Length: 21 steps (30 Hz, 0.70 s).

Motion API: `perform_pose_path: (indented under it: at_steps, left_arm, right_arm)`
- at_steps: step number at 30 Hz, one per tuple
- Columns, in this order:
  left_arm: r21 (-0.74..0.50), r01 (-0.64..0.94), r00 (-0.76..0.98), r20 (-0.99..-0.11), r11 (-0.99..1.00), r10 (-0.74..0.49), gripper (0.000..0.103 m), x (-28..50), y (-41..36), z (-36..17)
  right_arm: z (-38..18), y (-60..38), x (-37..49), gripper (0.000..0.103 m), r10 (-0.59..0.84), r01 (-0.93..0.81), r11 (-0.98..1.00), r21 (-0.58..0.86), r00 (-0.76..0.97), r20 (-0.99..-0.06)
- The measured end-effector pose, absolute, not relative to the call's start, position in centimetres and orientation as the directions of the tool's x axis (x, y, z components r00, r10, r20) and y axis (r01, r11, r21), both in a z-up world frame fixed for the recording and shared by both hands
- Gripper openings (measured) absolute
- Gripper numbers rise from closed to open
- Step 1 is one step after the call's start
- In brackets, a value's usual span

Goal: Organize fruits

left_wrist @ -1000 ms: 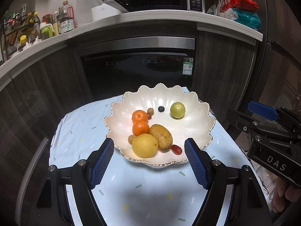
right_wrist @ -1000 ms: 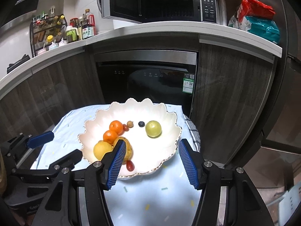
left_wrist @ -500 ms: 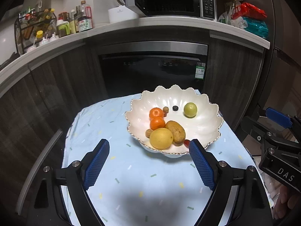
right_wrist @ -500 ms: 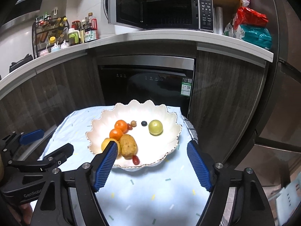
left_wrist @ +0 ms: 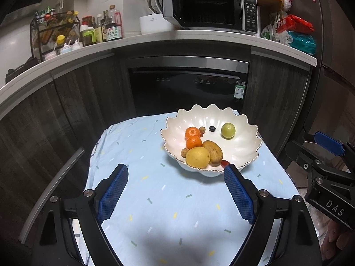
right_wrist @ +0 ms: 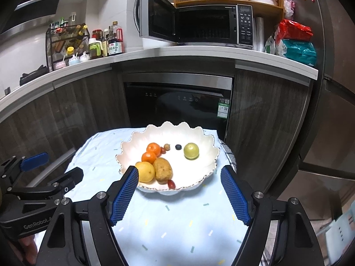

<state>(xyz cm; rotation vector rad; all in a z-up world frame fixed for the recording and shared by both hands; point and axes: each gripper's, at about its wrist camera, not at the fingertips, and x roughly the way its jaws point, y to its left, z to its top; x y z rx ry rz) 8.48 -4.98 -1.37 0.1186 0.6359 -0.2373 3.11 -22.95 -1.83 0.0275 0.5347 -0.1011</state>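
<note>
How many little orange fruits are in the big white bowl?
2. One orange fruit sits toward the back left of the white bowl; the other orange fruit touches it just in front, behind the yellow fruit. More could hide behind the pile.

Left gripper [left_wrist: 175, 190]: fingers spread wide, holding nothing.
Right gripper [right_wrist: 179, 194]: fingers spread wide, holding nothing.

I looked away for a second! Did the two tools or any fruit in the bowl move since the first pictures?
Both tools backed away from the white bowl, so it sits farther off now. The left tool and right tool were open before and are open now, holding nothing. Nothing was picked up or dropped. The yellow fruit, the two oranges and the green fruit stayed in their spots.
</note>
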Motion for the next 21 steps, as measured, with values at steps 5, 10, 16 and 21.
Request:
perform_pose_path:
  at_steps: [5,10,16,21]
  left_arm:
    - [0.037,0.241,0.784,-0.597,0.97,-0.172,0.088,7.3,-4.4,-1.3]
    - [0.04,0.231,0.792,-0.587,0.972,-0.164,0.088,6.2,-4.0,-1.0]
    - [0.042,0.232,0.798,-0.579,0.972,-0.165,0.088,5.7,-3.9,-0.7]
    - [0.044,0.23,0.801,-0.576,0.972,-0.163,0.088,5.6,-3.9,-0.6]
  right_arm:
    - [-1.9,-22.5,1.7,0.077,-0.092,0.105,0.995,-0.004,0.858,-0.505]
    - [-1.8,-22.4,0.8,0.077,-0.095,0.104,0.995,-0.009,0.863,-0.496]
    - [-1.7,-22.7,0.2,0.077,-0.099,0.114,0.994,-0.002,0.862,-0.497]
    - [-1.8,-22.7,0.1,0.077,-0.1,0.115,0.993,-0.002,0.862,-0.496]
